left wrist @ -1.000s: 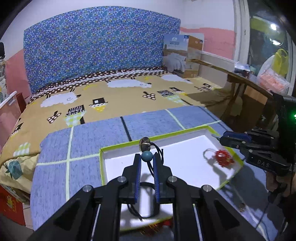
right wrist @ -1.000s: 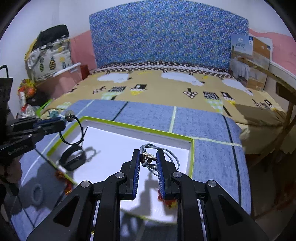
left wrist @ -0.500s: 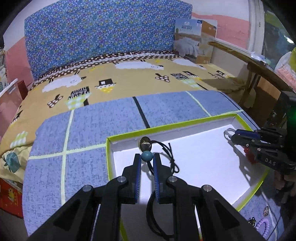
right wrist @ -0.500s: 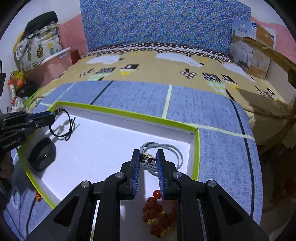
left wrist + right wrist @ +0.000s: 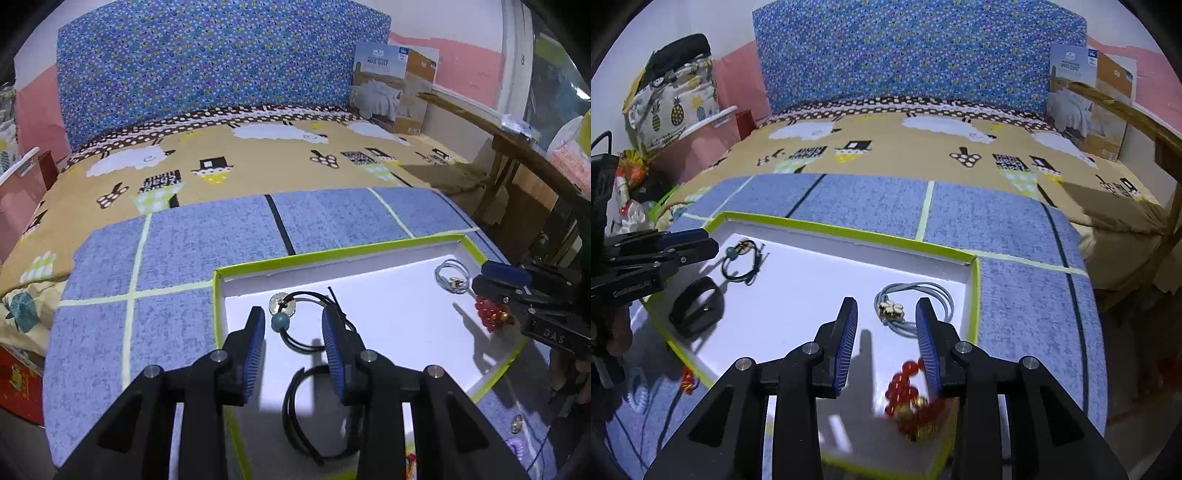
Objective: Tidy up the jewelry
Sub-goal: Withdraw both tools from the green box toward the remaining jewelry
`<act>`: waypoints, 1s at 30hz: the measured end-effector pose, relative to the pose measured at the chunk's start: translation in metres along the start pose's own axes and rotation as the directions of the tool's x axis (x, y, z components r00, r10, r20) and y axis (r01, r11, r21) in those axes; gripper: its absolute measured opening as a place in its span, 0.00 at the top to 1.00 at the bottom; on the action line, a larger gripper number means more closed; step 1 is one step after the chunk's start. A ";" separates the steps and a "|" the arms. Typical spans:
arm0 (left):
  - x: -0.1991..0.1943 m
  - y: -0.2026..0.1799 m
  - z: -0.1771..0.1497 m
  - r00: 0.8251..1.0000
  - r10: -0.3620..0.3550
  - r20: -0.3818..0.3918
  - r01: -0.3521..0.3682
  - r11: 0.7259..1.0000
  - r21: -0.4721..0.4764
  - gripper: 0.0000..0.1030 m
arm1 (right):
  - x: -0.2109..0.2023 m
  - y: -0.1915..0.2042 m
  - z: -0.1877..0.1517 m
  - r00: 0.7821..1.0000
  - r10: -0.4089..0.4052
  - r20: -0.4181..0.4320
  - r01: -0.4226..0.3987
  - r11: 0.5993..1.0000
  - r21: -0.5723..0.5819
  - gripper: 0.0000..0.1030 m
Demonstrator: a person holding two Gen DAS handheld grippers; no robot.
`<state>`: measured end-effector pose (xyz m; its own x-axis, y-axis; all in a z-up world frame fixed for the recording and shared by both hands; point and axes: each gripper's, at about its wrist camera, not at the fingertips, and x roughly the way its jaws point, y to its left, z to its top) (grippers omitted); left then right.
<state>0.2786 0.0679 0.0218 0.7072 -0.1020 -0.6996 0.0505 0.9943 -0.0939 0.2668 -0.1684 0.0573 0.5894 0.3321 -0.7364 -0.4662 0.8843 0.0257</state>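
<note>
Opening over the white tray (image 5: 369, 254), both jaws are seen empty: the left gripper (image 5: 293, 332) frees the black cord bracelet (image 5: 295, 321) at ten o'clock, the right gripper (image 5: 886, 325) the grey cord bracelet (image 5: 916, 299) at two o'clock, so that pieces are kept apart.

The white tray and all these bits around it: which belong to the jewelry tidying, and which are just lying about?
Part of the job:
- white tray
- black cord bracelet
- grey cord bracelet
- red bead bracelet
- black band

Just lying about:
- quilt box
- pineapple bag

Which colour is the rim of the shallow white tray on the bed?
The shallow white tray's rim is bright lime green; the right wrist view shows it best.
</note>
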 end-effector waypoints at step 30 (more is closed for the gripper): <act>-0.139 -0.059 -0.123 0.995 -0.041 0.089 0.039 0.999 0.030 0.68 | -0.156 0.060 -0.127 0.994 0.031 0.107 -0.036 0.998 0.046 0.67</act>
<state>0.0906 0.0201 0.0373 0.7643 -0.1397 -0.6296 0.0988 0.9901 -0.0998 0.0635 -0.2089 0.0882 0.6420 0.3925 -0.6586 -0.4564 0.8859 0.0830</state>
